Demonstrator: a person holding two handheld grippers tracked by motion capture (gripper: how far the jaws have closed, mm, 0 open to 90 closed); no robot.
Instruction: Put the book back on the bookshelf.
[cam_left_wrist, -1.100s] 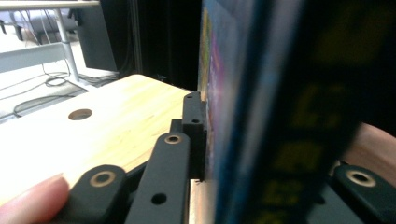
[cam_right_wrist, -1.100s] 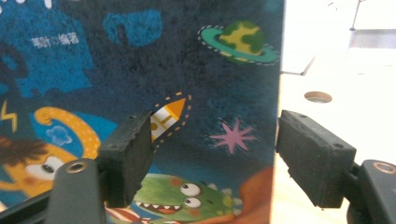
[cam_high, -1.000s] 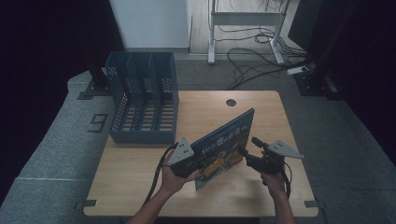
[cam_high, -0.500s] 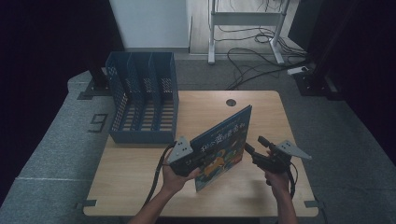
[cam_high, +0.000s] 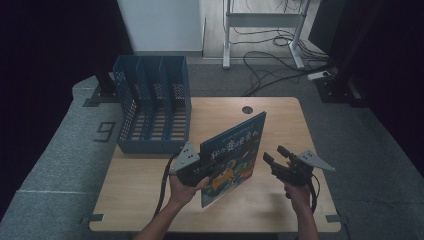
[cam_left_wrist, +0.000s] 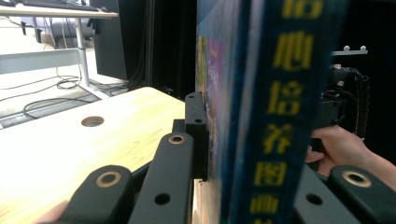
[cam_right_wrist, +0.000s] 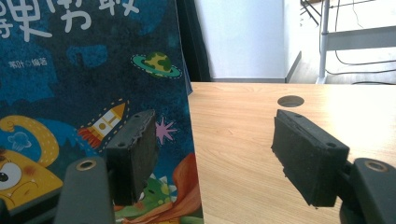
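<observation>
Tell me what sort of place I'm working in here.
Probably a lab or test workspace: a small wooden table on grey floor mats, dark curtains around it, and loose cables under a metal desk frame behind.

"9" on floor mat (cam_high: 105, 131), book (cam_high: 233, 155) spine "培养" (rest blurred)

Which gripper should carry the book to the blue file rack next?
Left. The left gripper is clamped on the book, beside the rack; the right gripper is open, holding nothing.

Dim room, bright backlight beyond table; near book spine blurred.
</observation>
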